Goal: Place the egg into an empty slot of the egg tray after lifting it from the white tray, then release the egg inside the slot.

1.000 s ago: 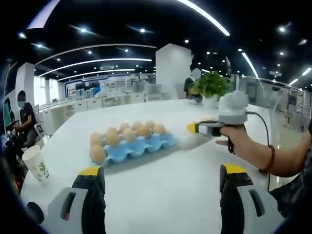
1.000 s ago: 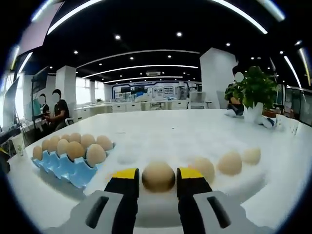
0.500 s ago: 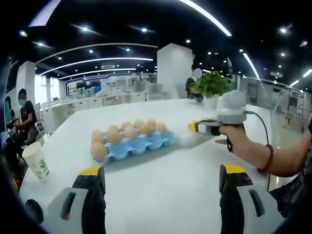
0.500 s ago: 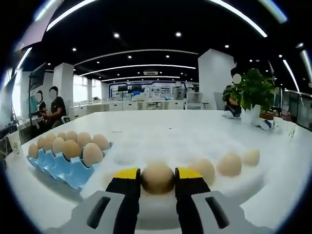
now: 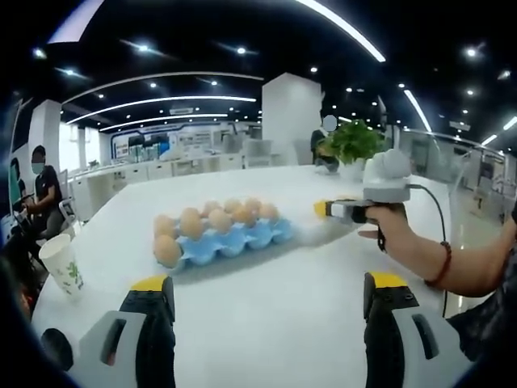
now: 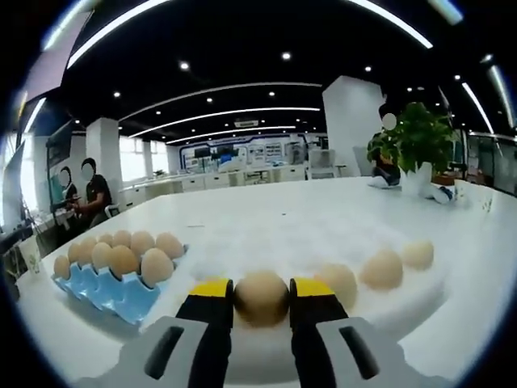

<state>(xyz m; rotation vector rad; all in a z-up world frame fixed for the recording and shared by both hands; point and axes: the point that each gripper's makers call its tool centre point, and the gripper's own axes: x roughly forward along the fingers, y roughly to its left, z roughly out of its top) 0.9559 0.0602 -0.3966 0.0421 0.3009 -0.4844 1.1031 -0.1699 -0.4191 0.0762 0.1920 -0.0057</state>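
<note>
2 yellow-tipped fingers (image 6: 212, 293) of the right gripper (image 6: 262, 301) clamp a brown egg (image 6: 261, 297) over the white tray (image 6: 404, 301), ready for lifting. Left gripper (image 5: 266, 295) idles open above the bench (image 5: 266, 323).

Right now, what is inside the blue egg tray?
The blue egg tray holds brown eggs in its back and left cups; several front cups look empty. The cup bottoms under the eggs are hidden.

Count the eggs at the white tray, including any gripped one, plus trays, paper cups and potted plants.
Eggs at the white tray: 4, counting one egg in the right hand-held gripper
Trays: 2, the white tray and the blue egg tray
Paper cups: 1
Potted plants: 1
Total: 8
</note>
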